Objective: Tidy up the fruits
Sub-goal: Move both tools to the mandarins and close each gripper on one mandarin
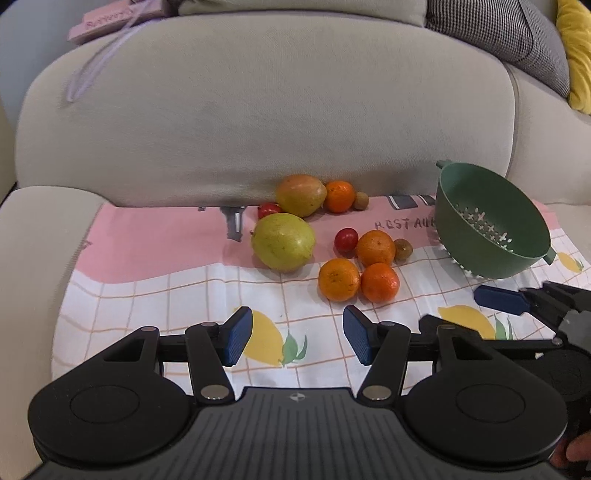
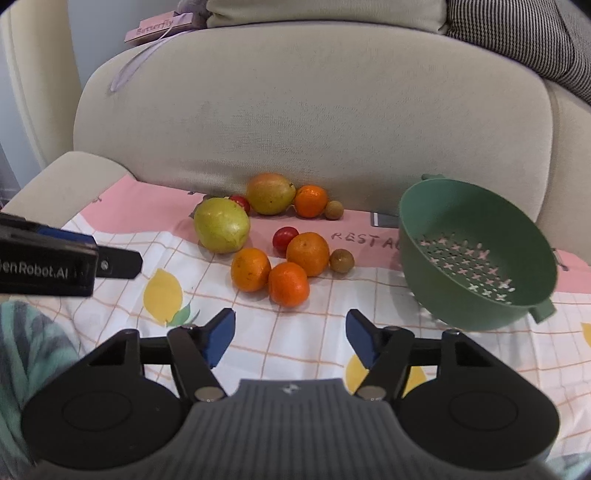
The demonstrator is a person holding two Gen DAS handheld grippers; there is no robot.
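Surface: patterned cloth spread on a beige sofa seat; pink band at the back, white grid with lemon prints at the front.
Left gripper: lower centre of the left wrist view, hovering over the cloth; blue pads stand apart with nothing between them, only a printed lemon showing in the gap.
Right gripper: lower centre of the right wrist view, over the grid part of the cloth; fingers spread, nothing held. Its tip also shows at the right edge of the left wrist view, just below the colander.
Colander: green, right of centre in the right wrist view, tilted with its opening toward the camera, empty, resting on the cloth.
Fruit, front group: green pear at centre of the left wrist view; to its right three oranges touching one another, a red tomato at their upper left, a small brown fruit at their right.
Fruit, back group: mango against the backrest, a fourth orange touching its right side, a second small brown fruit just right of that, a second tomato tucked between mango and pear.
Fruit vs colander: all fruit lies on the cloth, left of the colander and apart from it.
Background: pink box with ribbon on the backrest top, upper left; checked cushion and yellow cushion upper right.
Person: striped sleeve at the lower left of the right wrist view.
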